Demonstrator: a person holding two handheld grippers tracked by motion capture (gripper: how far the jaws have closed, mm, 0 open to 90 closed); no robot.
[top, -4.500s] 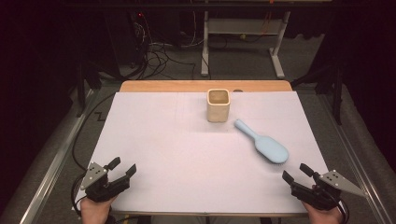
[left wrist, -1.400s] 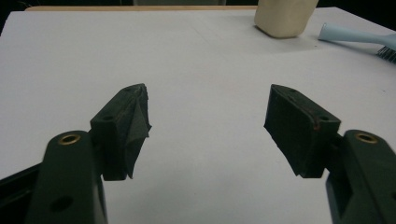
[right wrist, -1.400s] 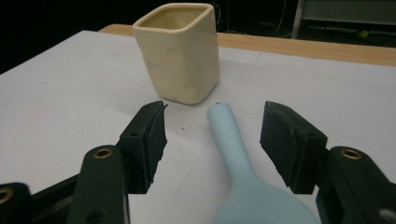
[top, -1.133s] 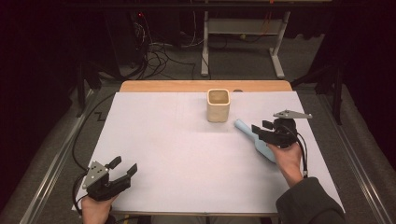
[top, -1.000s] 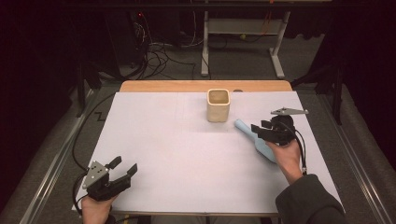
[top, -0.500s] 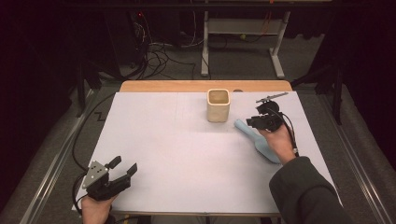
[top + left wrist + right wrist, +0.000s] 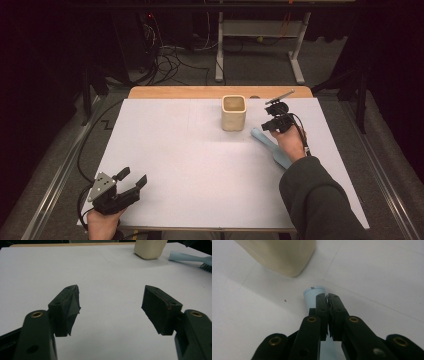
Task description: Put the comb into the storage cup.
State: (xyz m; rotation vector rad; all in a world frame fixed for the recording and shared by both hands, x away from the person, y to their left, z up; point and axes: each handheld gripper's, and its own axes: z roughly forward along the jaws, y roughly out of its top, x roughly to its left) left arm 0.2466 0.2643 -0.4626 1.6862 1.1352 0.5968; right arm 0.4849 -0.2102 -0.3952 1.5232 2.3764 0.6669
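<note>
While the left gripper (image 7: 131, 184) waits open at lower left, the right gripper (image 7: 327, 299) has just been closing, pinched shut above the light blue plastic brush's (image 7: 272, 149) handle; lifting it is left.

A pale blue brush (image 7: 274, 148) with dark bristles lies on a plain white table cover (image 7: 200, 160), its light blue handle end reaching toward 11 o'clock, where a cream cup (image 7: 233, 112) stands with a matching cream inside. Beyond the white sheet, at 12 o'clock, a strip of light orange-brown wood (image 7: 200, 92) shows along the table's far edge. The right gripper (image 7: 273, 126) is black with brass-coloured rivets (seen plainly in the right gripper view), and the sleeve (image 7: 315, 200) behind it is dark grey-green. At 7 o'clock the left gripper (image 7: 134, 184) is black too, topped by a grey three-cornered plate. Black cables (image 7: 170, 57) trail over the grey floor behind.
</note>
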